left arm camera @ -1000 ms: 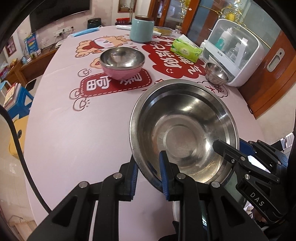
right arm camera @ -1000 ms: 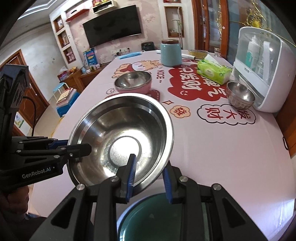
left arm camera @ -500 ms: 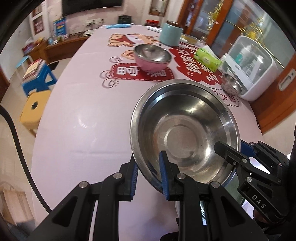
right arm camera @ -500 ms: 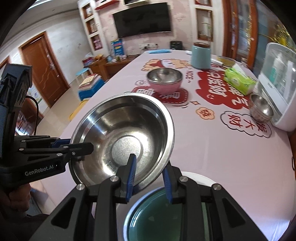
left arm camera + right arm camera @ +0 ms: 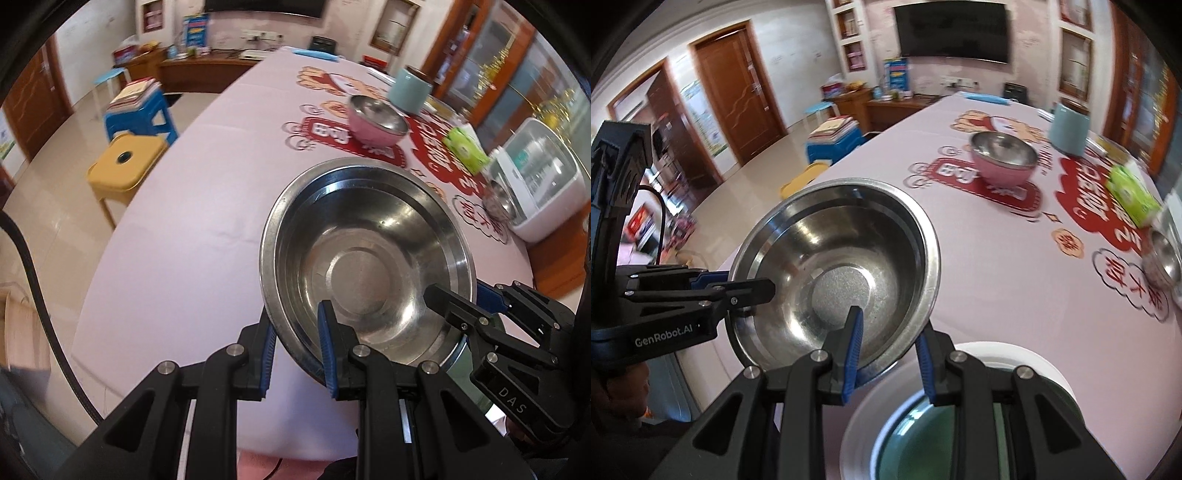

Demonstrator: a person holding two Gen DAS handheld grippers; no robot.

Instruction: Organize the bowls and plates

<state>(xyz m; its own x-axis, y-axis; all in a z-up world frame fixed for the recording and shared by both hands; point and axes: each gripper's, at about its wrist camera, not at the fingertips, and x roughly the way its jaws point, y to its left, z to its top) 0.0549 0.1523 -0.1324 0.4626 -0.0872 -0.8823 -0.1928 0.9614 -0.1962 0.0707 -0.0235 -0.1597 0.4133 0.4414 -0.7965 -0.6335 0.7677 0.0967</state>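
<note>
A large steel bowl [image 5: 365, 273] [image 5: 842, 280] hangs tilted above the near end of the pink table [image 5: 192, 236], carried by both grippers. My left gripper [image 5: 297, 321] is shut on its near-left rim, one pad inside and one outside. My right gripper [image 5: 888, 325] is shut on the near-right rim in the same way. Each gripper also shows in the other's view: the right gripper [image 5: 458, 295] at the bowl's right edge, the left gripper [image 5: 735, 282] at its left edge. A pink bowl with a steel lining [image 5: 376, 120] [image 5: 1003, 162] sits farther back.
A white plate with a green centre [image 5: 997, 354] lies under my right gripper. A small steel bowl [image 5: 1161, 258], a green tissue pack [image 5: 465, 149], a teal jar [image 5: 410, 88] and a white cabinet [image 5: 543, 184] stand at the right. Yellow [image 5: 123, 162] and blue [image 5: 138, 118] stools stand beside the table.
Both grippers have swung left and rolled with the bowl still held. The table's objects have slid right in both views, and the floor and stools have come into view.
</note>
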